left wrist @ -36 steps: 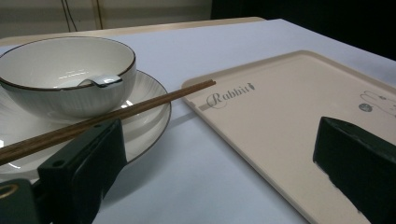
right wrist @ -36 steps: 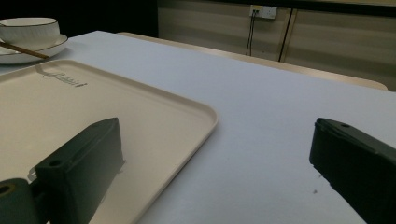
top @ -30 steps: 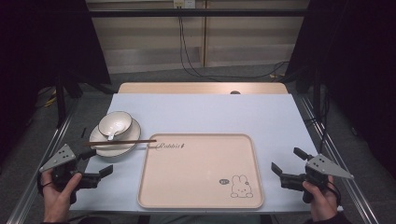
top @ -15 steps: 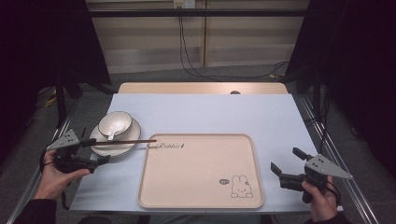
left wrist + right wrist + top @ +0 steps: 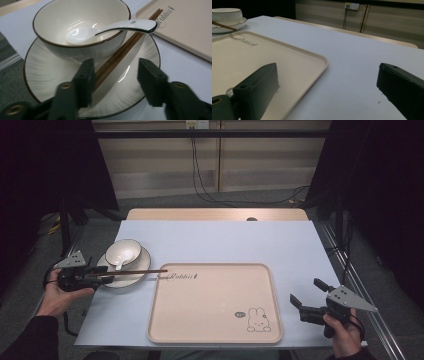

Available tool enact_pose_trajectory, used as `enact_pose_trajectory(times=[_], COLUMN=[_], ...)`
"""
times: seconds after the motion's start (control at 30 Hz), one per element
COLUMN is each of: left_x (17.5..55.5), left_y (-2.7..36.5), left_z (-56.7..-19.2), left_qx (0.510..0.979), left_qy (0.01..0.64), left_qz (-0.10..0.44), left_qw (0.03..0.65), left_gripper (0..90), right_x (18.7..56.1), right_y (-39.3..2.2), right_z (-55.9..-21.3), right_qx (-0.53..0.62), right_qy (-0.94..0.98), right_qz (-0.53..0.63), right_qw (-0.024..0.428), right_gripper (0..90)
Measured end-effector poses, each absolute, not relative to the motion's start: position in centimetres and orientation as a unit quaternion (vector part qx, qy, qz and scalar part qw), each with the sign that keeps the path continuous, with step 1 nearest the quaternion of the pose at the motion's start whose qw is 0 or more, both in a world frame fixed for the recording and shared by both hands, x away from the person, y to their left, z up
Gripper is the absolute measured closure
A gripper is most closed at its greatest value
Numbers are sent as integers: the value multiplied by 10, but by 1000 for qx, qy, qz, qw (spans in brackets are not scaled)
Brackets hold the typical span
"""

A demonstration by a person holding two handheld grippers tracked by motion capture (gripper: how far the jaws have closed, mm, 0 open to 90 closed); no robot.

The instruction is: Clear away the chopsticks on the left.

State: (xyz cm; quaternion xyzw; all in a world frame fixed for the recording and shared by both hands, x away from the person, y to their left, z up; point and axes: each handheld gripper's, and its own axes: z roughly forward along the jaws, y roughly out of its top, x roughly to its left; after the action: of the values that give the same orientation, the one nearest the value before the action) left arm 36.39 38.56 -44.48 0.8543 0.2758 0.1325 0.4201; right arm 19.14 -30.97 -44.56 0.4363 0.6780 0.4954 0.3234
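The left claw [image 5: 113,80], jaws half-spread and just closing in, straddles the chopsticks [image 5: 125,48] low in the frame, one jaw touching them, not yet clamped, on the plate [image 5: 42,72] beside the bowl [image 5: 82,25]; the right claw [image 5: 306,301] gapes empty.

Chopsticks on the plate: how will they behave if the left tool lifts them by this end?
The chopsticks look stiff, so no droop. Being two thin loose sticks, they may splay or slip. Their far ends lie under the spoon handle and could nudge it.

a beige rabbit-print tray [image 5: 215,305] lies on the pale table [image 5: 225,240].
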Motion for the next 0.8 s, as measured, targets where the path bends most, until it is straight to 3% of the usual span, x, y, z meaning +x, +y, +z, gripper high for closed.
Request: enact_pose_trajectory(times=[0.3,0.8], left_x=[372,372], left_y=[382,373], left_z=[-448,-448], left_qx=[863,892], left_qy=[262,220], left_qz=[135,133], left_qw=[410,372], left_gripper=[634,697], right_x=[191,191], right_y=[-310,-310], right_z=[-446,-446], right_qx=[437,437], right_qy=[679,678], right_qz=[494,494], right_qw=[323,324], right_gripper=[36,36])
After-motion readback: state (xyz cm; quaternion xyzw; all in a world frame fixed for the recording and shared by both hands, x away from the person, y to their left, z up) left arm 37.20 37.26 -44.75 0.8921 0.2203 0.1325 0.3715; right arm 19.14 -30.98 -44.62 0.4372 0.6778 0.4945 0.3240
